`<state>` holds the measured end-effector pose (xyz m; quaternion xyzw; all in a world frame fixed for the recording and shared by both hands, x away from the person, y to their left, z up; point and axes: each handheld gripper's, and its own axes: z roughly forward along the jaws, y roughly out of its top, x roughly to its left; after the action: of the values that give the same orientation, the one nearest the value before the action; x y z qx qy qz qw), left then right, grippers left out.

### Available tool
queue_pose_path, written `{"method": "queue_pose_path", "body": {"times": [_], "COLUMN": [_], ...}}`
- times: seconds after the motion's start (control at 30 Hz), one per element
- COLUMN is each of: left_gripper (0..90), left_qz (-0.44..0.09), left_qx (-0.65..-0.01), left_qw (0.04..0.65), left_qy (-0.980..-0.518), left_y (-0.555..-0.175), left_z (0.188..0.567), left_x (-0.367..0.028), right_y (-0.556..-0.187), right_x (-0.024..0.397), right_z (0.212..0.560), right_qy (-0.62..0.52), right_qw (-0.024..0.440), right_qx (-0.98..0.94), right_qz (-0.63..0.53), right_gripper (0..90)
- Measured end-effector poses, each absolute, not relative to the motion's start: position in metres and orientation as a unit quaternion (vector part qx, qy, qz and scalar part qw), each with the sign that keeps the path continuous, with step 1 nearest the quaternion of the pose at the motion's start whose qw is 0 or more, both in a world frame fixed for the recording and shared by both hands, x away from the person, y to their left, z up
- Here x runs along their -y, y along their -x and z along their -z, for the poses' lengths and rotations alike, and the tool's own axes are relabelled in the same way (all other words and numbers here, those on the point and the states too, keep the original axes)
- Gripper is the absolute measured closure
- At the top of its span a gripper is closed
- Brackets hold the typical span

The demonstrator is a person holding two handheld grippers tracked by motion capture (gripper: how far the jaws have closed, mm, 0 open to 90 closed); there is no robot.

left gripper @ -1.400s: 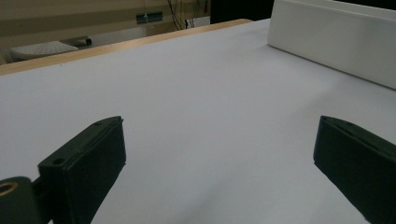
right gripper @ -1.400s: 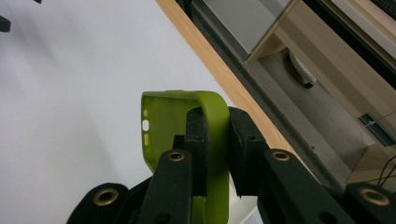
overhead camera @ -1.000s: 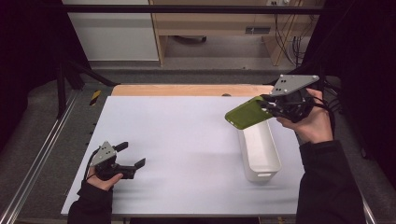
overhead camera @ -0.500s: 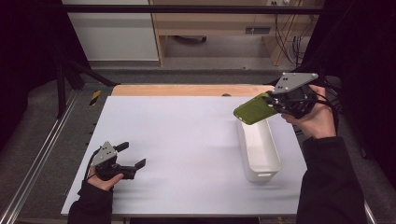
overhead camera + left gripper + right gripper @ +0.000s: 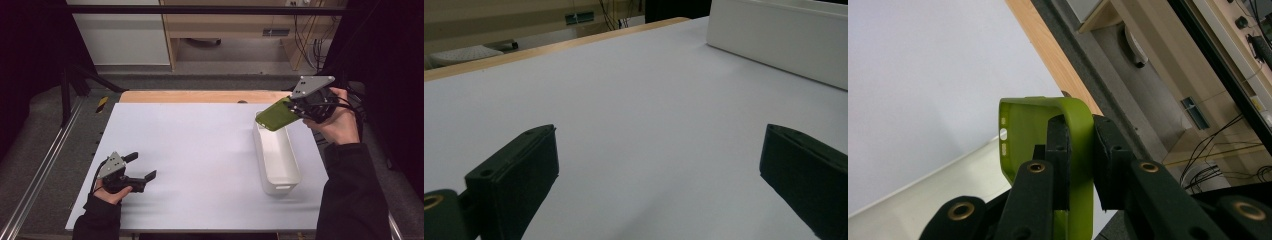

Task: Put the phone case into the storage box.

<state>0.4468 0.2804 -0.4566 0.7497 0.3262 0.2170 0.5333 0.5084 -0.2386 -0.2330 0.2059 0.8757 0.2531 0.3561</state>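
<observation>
Right claw (image 5: pixel 296 111) clamped tight on the edge of a green phone case (image 5: pixel 276 116), held up in the air over the far end of the white bin (image 5: pixel 276 159), probably so it clears the rim. Left claw (image 5: pixel 142 169) parked wide open and empty on the bench (image 5: pixel 200 145), well out of the way.

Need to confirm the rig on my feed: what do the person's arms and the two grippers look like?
Both forearms wear dark long sleeves. The left gripper and right gripper are black, each topped by a grey three-cornered plate. Black cables trail from the right one. The jaw links carry brass-coloured rivets.
</observation>
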Motion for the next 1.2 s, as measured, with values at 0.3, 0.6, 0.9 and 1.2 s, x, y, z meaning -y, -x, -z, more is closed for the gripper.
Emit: {"method": "queue_pose_path", "body": {"times": [0.3,0.6,0.9,1.2], "left_gripper": [2.4,2.4,2.4,2.4], "left_qz": [-0.216,-0.216,-0.216,-0.214], "left_qx": [-0.325,-0.324,-0.322,-0.322], "left_qw": [0.533,0.532,0.531,0.529], "left_qy": [-0.751,-0.752,-0.753,-0.756], "left_y": [-0.447,-0.447,-0.447,-0.448], "left_z": [0.457,0.458,0.458,0.46], "left_x": [-0.28,-0.279,-0.279,-0.278], "right_y": [-0.516,-0.524,-0.533,-0.541], "right_x": [0.242,0.238,0.23,0.227], "right_z": [0.237,0.245,0.251,0.257], "right_qy": [-0.202,-0.18,-0.151,-0.128], "right_qw": [0.357,0.358,0.36,0.362], "right_qx": [-0.884,-0.896,-0.904,-0.909], "right_qz": [-0.223,-0.192,-0.174,-0.16], "right_gripper": [78.8,78.8,78.8,78.7]}}
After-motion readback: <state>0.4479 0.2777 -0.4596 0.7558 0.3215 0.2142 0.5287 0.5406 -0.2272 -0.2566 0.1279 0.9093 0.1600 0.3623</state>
